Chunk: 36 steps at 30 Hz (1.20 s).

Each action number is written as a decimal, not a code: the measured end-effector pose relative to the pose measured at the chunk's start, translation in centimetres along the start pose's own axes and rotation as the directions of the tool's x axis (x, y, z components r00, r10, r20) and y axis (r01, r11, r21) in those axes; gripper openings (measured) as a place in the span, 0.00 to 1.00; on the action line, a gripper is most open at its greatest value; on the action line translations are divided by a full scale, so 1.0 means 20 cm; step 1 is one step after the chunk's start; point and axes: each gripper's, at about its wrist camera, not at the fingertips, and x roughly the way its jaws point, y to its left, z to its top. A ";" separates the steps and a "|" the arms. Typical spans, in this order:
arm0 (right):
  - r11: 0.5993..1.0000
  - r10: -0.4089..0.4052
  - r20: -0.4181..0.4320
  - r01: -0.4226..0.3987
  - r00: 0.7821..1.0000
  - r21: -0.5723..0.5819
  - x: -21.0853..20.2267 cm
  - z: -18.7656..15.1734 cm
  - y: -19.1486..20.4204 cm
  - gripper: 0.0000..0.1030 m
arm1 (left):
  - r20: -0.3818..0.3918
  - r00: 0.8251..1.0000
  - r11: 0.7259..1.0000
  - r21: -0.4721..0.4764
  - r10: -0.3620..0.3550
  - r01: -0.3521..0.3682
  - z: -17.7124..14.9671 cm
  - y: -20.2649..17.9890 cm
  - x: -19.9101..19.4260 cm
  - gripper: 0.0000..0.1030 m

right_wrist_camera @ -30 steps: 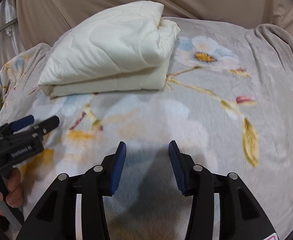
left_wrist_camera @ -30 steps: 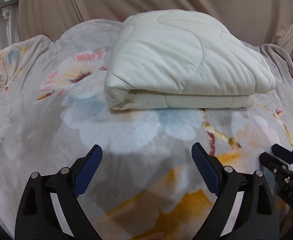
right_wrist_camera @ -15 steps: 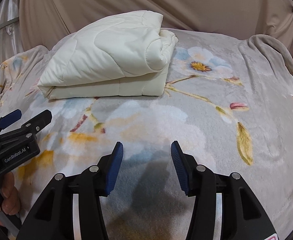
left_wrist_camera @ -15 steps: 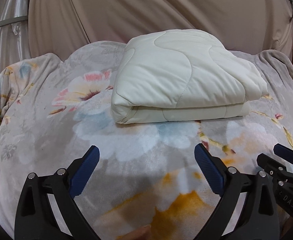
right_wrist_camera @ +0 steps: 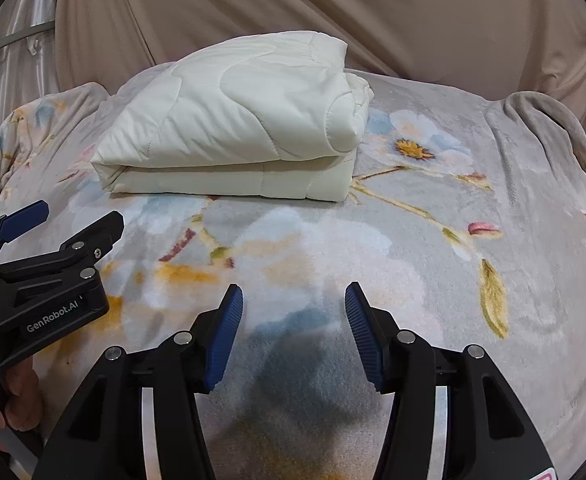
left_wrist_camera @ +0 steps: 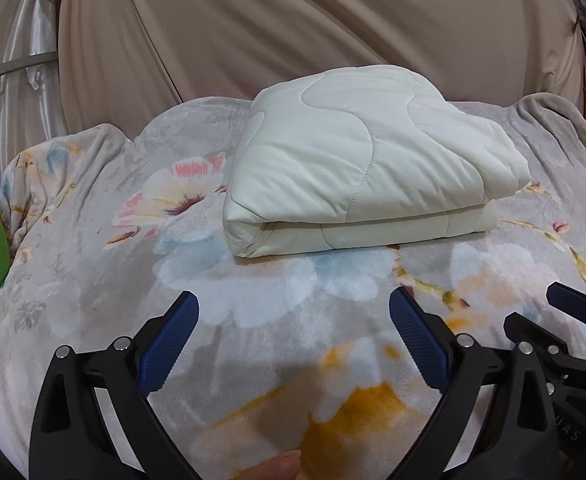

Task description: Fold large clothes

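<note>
Left gripper (left_wrist_camera: 293, 322) spread wide, blue ribbed pads (left_wrist_camera: 169, 342) holding nothing; right gripper (right_wrist_camera: 293, 312) also parted, less widely, equally empty. Both hovering over the near part of the grey plush floral blanket (right_wrist_camera: 433, 248), side by side, touching no cloth. Farther off, well apart from either set of fingers — the cream quilted comforter (left_wrist_camera: 369, 176), lying as a thick layered bundle with its rounded fold toward the near-left. Folding apparently finished, judging by the compact stack. Next move probably only a check or tidy — at most a press on the puffed right-hand corner (right_wrist_camera: 345, 120).
</note>
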 end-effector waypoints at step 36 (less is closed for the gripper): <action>1.000 0.000 -0.001 0.000 1.000 -0.017 0.01 0.00 0.02 0.51 | 0.000 1.000 0.999 0.042 0.020 -0.020 -0.01 -0.07 -0.01 0.91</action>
